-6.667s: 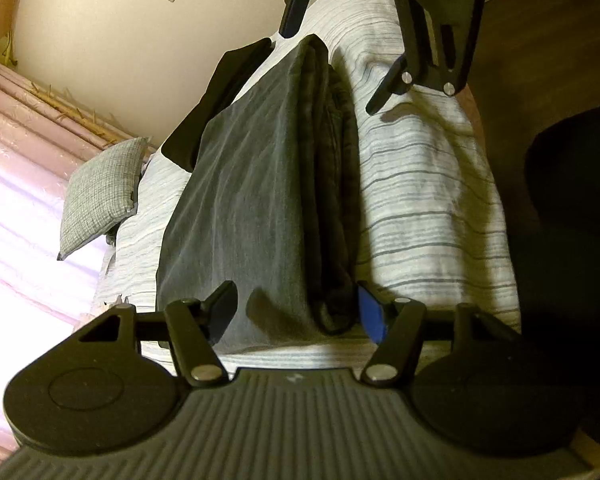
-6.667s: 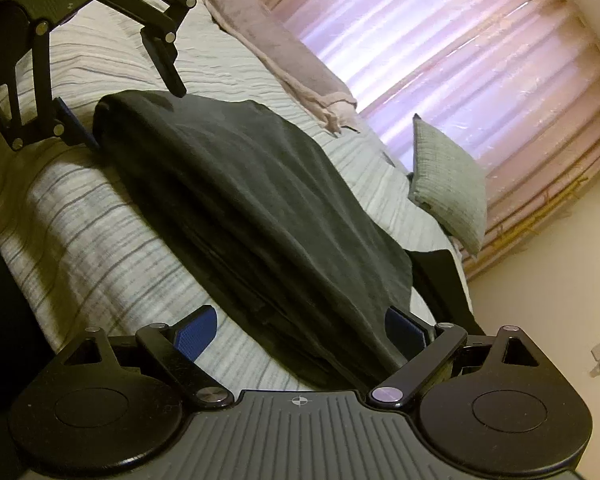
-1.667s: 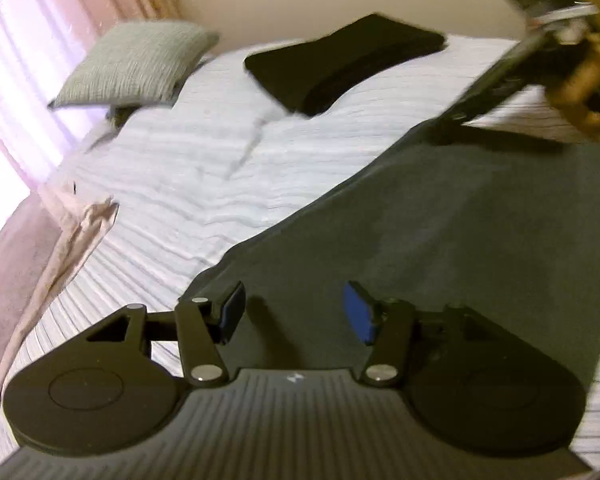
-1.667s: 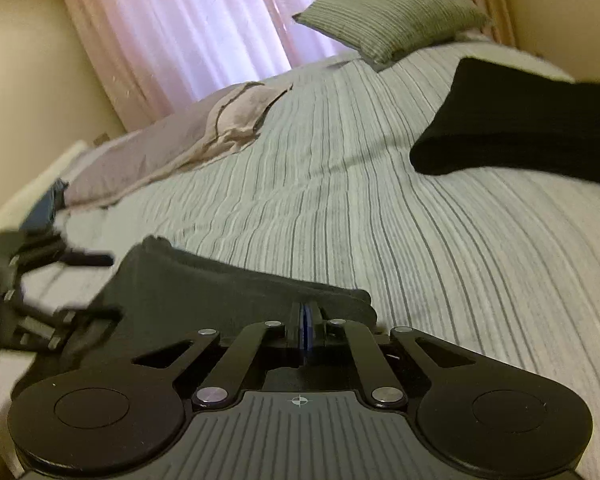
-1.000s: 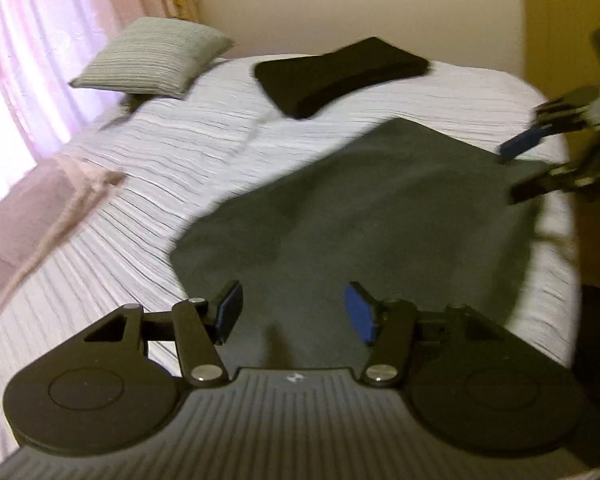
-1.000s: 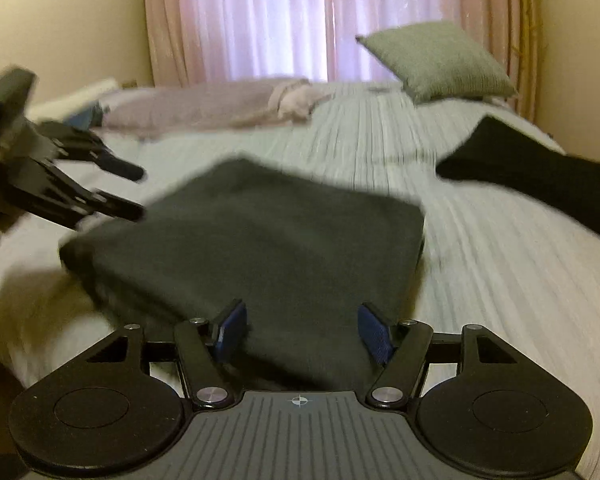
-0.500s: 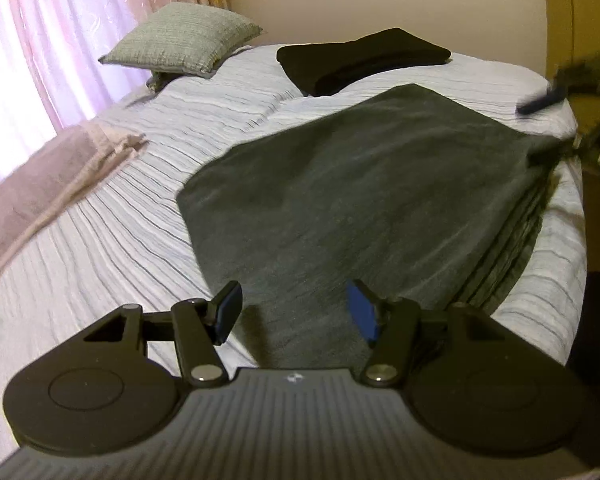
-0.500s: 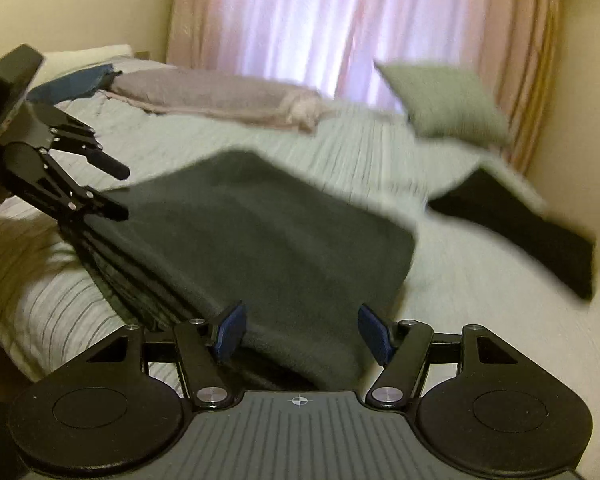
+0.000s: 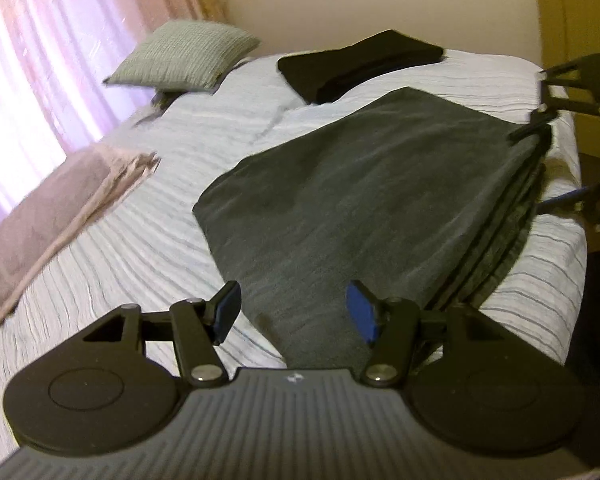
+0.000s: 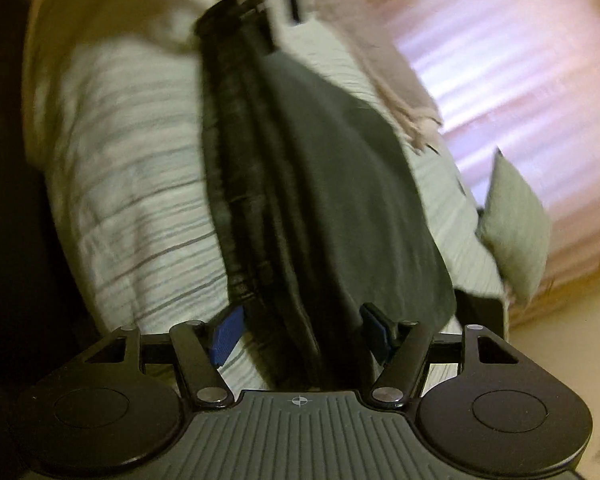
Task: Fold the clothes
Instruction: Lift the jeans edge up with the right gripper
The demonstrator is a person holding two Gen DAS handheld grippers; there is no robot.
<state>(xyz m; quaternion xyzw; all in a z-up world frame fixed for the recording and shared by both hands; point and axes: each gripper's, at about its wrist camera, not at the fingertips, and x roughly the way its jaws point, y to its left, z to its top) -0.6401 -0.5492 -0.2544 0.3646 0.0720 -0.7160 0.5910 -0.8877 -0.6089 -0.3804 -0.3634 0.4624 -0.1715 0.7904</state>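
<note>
Over the folded grey garment [image 9: 372, 192], both claws, left [image 9: 292, 312] and right [image 10: 306, 330], gape wide.

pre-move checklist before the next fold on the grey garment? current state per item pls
1. Left gripper open, holding nothing: ok.
2. Right gripper open, holding nothing: ok.
3. Grey garment lying folded and flat on the bed: ok.
4. Layered edge stacked evenly: cannot tell, the right wrist view is blurred.
5. Black folded garment lying apart from the grey one: cannot tell, their edges look close at the far side.
6. Green cushion and pink blanket away from the grey garment: ok.
</note>
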